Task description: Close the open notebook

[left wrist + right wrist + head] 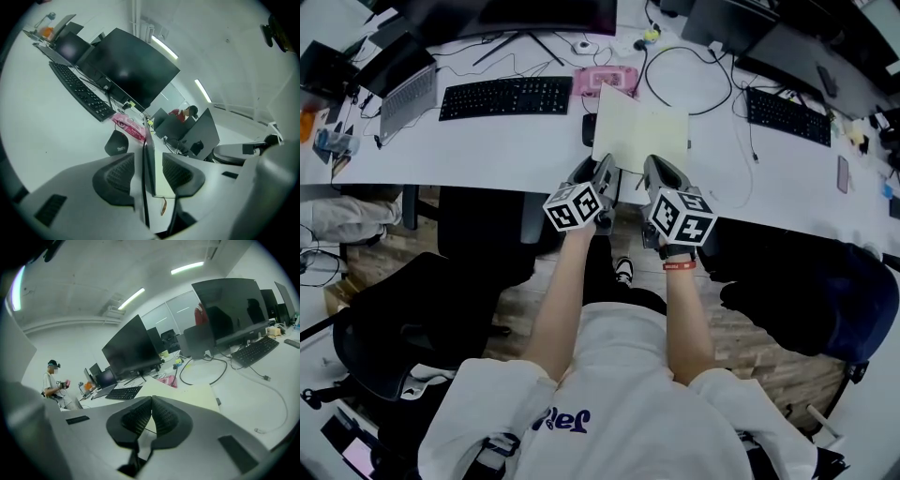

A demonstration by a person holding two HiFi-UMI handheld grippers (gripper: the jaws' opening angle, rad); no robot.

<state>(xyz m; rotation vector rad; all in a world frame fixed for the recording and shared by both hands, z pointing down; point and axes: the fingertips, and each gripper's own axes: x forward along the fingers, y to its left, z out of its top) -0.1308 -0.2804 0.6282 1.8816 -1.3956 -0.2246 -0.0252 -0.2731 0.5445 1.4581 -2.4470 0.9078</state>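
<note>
Open-plan office with rows of computer workstations.
A long white table (516, 141) carries black keyboards (506, 97), a laptop (408, 94), a mouse (117, 144), looping cables (675, 70) and a notebook (642, 136). Large dark monitors (131, 70) stand in a line along the table, and more screens (234, 305) fill the next places. Black swivel chairs (403, 328) stand on a wood-pattern floor (750, 347) on the near side. Overhead, strip lights (133, 297) run across a plain ceiling. Glass partitions (178, 310) close off the far end, and a person (54, 383) stands at a further row of tables, showing a shared workroom.
</note>
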